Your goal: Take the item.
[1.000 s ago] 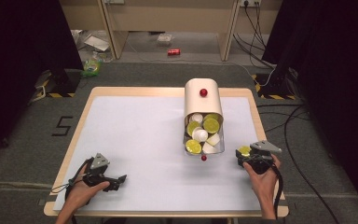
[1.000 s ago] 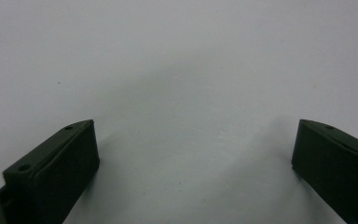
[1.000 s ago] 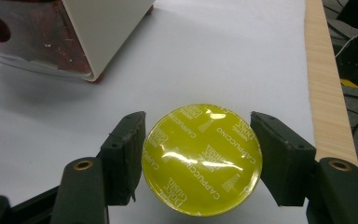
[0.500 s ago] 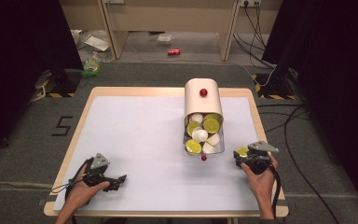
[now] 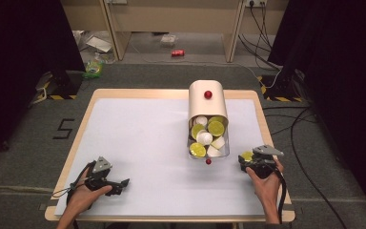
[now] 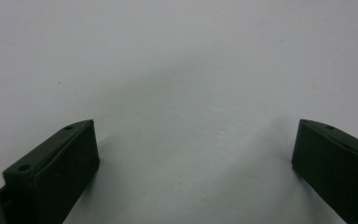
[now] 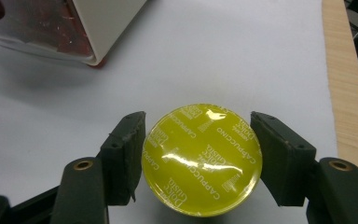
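Two black pads of the right gripper (image 7: 198,161) pinch a yellow coffee capsule (image 7: 202,158) by its rim, foil lid facing the camera, low over the white table (image 5: 138,143) near its right front edge. In the high view that gripper (image 5: 253,160) sits just to the right of the open mouth of the cream container (image 5: 208,117), which lies on its side mid-table. The left gripper (image 6: 191,154) has its jaws spread wide with nothing between them, and rests on the table at the front left (image 5: 112,182).

The hold could well fail: the pads touch only the curved edge of a smooth round pod, so a tilt or a fast swing might let it squirt out and roll toward the nearby wooden table edge. A bump against the container might also spill what lies in its mouth.

Counted: one capsule held; in the container's mouth about three yellow capsules and three or four white ones, the exact number unclear; two red knobs; two grippers.
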Tool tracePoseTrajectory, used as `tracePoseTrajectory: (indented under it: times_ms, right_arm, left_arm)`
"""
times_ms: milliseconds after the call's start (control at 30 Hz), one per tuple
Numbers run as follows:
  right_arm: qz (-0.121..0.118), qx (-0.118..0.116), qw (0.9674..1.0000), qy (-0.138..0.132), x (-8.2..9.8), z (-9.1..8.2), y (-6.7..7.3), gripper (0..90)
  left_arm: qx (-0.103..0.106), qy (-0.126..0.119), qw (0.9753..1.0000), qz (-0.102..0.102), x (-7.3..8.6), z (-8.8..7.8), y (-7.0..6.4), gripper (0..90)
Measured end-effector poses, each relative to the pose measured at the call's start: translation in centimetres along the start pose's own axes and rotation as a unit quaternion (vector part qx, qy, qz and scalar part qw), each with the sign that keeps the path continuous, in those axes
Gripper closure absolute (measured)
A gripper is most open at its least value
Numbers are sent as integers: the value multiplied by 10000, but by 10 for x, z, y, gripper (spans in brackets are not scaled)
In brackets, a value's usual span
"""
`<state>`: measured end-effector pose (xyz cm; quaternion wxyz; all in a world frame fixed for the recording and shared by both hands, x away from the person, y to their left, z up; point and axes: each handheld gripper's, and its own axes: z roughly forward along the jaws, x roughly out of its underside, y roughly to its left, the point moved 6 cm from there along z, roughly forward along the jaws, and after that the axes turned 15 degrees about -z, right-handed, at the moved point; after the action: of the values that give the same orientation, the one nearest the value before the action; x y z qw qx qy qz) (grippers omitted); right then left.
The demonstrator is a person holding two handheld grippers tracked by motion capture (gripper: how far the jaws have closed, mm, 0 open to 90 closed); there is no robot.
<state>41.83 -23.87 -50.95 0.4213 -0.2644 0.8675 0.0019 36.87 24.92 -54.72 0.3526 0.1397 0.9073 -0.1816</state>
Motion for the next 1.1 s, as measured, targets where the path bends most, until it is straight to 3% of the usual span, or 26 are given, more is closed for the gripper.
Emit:
tracePoseTrajectory:
  times_ms: [933,1100]
  right_arm:
    - [103,-94,9999,40,4,2,0,374]
    - [127,-89,9997,-201,-2,-3,-2,349]
  left_arm:
    - [-2,0,10000,2,0,0,0,0]
    - [-1,1,10000,1,0,0,0,0]
